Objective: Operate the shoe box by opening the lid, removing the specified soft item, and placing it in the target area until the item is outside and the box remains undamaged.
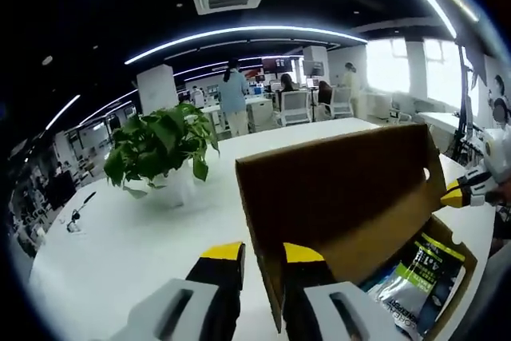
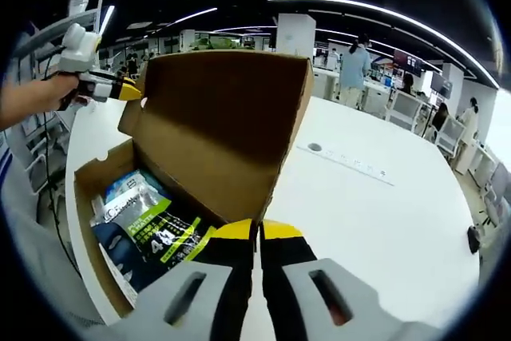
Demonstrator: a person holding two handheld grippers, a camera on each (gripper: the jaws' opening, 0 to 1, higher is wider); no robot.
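A brown cardboard shoe box (image 2: pixel 83 215) lies on the white table with its lid (image 1: pixel 343 197) raised upright. Inside lies a soft blue, green and black packet (image 1: pixel 421 275), also visible as the packet (image 2: pixel 146 221) under the lid (image 2: pixel 223 133). My left gripper (image 1: pixel 263 253) has the lid's side edge between its yellow-tipped jaws. My right gripper (image 2: pixel 257 233) has its jaws pressed together at the lid's lower corner. The right gripper (image 1: pixel 463 191) shows at the lid's far edge. The left gripper (image 2: pixel 120 89), held by a hand, sits at the lid's opposite corner flap.
A potted green plant (image 1: pixel 160 148) stands on the white table (image 1: pixel 120 253) left of the box. A flat white power strip (image 2: pixel 343 161) lies on the table beyond the lid. Small black objects (image 1: pixel 76 217) rest near the table's edge. People, chairs and desks fill the background.
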